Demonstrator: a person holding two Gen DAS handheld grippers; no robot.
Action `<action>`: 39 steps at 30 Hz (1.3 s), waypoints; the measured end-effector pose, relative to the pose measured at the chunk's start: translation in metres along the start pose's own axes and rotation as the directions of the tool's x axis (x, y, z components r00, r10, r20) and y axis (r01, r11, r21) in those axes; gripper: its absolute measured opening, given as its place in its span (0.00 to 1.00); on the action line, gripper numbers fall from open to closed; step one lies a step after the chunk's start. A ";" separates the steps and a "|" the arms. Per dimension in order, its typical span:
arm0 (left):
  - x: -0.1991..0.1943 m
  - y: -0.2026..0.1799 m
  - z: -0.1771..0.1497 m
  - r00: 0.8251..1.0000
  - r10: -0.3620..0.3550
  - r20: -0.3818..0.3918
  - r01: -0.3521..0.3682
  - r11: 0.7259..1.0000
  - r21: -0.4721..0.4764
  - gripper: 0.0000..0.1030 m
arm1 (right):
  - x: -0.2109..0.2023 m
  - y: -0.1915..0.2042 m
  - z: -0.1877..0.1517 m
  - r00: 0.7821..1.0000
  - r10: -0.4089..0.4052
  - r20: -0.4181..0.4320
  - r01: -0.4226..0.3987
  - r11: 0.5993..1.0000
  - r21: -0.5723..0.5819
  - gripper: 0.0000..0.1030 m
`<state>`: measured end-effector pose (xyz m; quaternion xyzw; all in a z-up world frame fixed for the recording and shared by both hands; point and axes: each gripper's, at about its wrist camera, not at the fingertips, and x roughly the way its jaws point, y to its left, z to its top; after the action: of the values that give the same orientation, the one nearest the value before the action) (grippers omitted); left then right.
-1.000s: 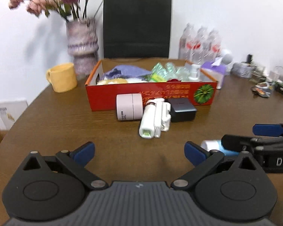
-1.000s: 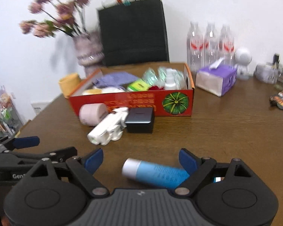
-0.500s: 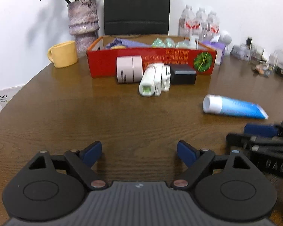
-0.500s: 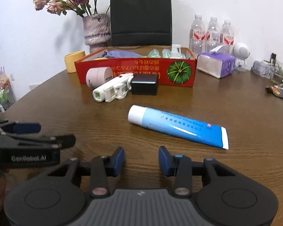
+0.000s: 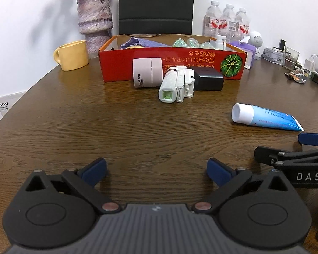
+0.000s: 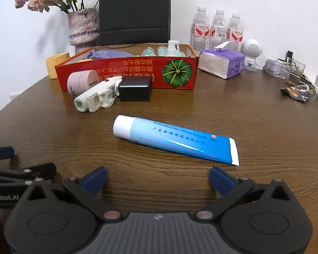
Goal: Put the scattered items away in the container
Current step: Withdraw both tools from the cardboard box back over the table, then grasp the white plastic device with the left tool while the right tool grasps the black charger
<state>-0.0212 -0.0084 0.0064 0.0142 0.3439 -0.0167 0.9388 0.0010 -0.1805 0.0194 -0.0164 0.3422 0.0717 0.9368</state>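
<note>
We had four loose items on the wooden table [image 5: 74, 127], none yet in the red cardboard box [image 6: 125, 72]. Left to right in the right wrist view: pink jar [image 6: 82, 82] on its side, touching the box front; white plastic gadget [image 6: 97, 97] lying just beside it; black charger block [image 6: 135, 90] against the gadget's far end; blue cream tube [image 6: 176, 140] alone, nearer us, well apart from the box.

Left gripper [image 5: 156, 170] had its tongs spread wide, holding nothing, over bare table. Right gripper [image 6: 158, 177] likewise spread wide and empty, just short of the tube.

Risks, as we judged them: the tube lay flat and low, so the fingers could scrape the table or slide over it; a pinch on the soft body could let it droop or slip. The jar could roll if nudged. The three clustered items touched, so grabbing one could shove the others.

Tube's long axis ran left-far to right-near across the right wrist view, white cap pointing left toward the cluster, crimped end right. Gadget's long axis ran toward the box, green-windowed end facing us.
</note>
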 end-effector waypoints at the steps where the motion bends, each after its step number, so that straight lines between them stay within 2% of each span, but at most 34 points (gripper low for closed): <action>1: 0.000 0.000 0.000 1.000 0.000 0.000 0.000 1.000 0.000 1.00 | 0.000 -0.001 0.000 1.000 0.001 0.000 -0.001 1.000 0.001 1.00; 23: 0.000 -0.001 0.001 1.000 0.002 0.000 -0.002 1.000 -0.001 1.00 | -0.002 0.000 0.001 1.000 -0.003 0.000 0.003 1.000 0.002 1.00; 28: 0.001 -0.002 0.004 1.000 -0.010 -0.001 0.010 1.000 0.027 1.00 | -0.004 -0.003 0.004 1.000 0.005 0.000 -0.005 1.000 -0.005 1.00; 31: 0.008 0.001 0.016 0.998 -0.055 -0.018 0.056 0.998 0.031 1.00 | -0.009 -0.007 0.010 1.000 0.010 0.017 -0.010 1.000 0.000 0.95; 34: 0.021 0.005 0.040 0.997 -0.075 0.027 0.075 0.997 0.015 1.00 | -0.013 -0.013 0.026 0.995 0.056 0.086 -0.057 0.998 0.004 0.93; 39: 0.059 0.001 0.080 0.995 -0.096 0.027 0.095 0.995 0.035 0.97 | 0.013 -0.014 0.067 0.990 0.068 0.124 -0.063 0.997 -0.045 0.93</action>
<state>0.0755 -0.0113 0.0293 0.0132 0.3303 -0.0677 0.9414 0.0557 -0.1872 0.0619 -0.0196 0.2816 0.1104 0.9530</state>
